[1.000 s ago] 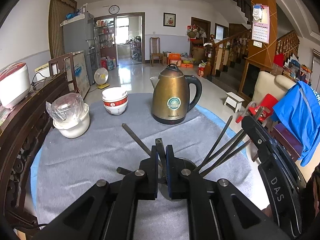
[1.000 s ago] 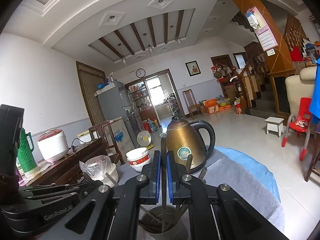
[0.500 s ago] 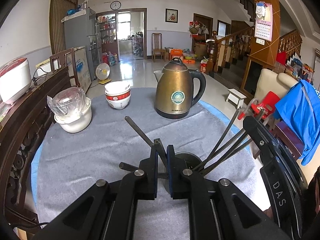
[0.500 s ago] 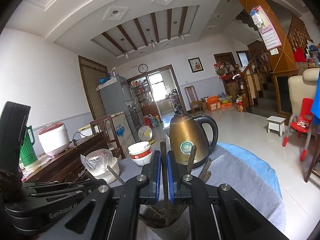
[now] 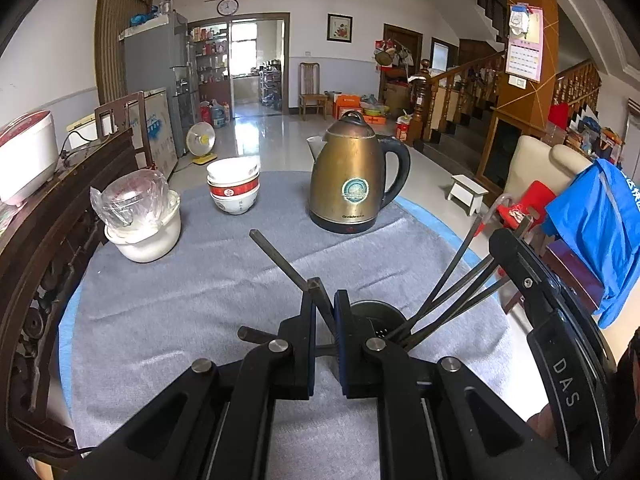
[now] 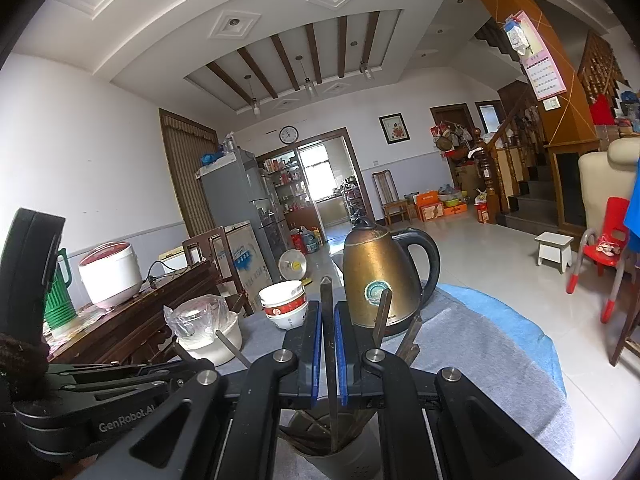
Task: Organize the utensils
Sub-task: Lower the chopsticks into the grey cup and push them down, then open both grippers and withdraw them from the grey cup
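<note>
Left wrist: kettle (image 5: 352, 188) beyond bowls (image 5: 233, 186)

Dark chopsticks (image 5: 448, 280) lean in round holder (image 5: 370, 316) on grey cloth.

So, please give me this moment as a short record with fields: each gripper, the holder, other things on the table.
left gripper: shut on a dark chopstick, slanting up to the left above the holder
right gripper: shut on an upright chopstick whose lower end is in the holder
chopstick holder: dark cup on the grey cloth, several chopsticks leaning in it
far side of table: gold kettle, stacked bowls, white pot with plastic bag
</note>
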A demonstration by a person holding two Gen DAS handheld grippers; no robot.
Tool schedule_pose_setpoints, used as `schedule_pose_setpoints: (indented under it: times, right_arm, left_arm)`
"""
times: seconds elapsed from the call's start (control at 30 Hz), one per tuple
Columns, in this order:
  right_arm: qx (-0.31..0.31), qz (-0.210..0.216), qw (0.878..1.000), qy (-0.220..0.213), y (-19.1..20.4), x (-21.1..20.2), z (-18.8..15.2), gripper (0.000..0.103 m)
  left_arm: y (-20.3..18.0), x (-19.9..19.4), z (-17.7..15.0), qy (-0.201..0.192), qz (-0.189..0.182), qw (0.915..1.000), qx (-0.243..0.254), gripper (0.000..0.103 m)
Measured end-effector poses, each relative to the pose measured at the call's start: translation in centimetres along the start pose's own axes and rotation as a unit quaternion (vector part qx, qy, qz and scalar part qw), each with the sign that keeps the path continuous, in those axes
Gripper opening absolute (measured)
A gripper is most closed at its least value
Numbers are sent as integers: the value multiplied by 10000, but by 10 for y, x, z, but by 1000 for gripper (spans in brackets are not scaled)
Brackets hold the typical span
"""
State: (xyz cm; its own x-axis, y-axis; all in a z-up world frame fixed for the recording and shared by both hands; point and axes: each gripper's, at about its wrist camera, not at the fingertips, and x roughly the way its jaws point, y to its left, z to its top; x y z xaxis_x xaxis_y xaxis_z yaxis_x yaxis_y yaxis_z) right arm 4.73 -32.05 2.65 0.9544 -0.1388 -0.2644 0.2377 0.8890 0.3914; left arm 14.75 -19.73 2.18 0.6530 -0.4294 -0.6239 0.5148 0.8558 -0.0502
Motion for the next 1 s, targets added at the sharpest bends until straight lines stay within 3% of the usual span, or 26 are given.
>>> schedule_pose_setpoints:
  times: [0.6, 0.67, 0.73, 1.0]
  right_arm:
    - [297, 260, 9991, 156, -13, 5, 2, 10]
    - [333, 311, 9988, 165, -15, 4, 3, 10]
    - [359, 371, 9985, 178, -17, 3, 5, 10]
    - [489, 494, 9975, 138, -22, -3, 5, 13]
  left_arm:
    - [-3, -4, -1, 39, -168, 9995, 255, 13]
    - [-2, -7, -1, 1, -165, 9995, 285, 21]
    - [-2, -12, -1, -104, -112, 9993, 331, 41]
    - [2, -35, 0, -469, 176, 9973, 539, 57]
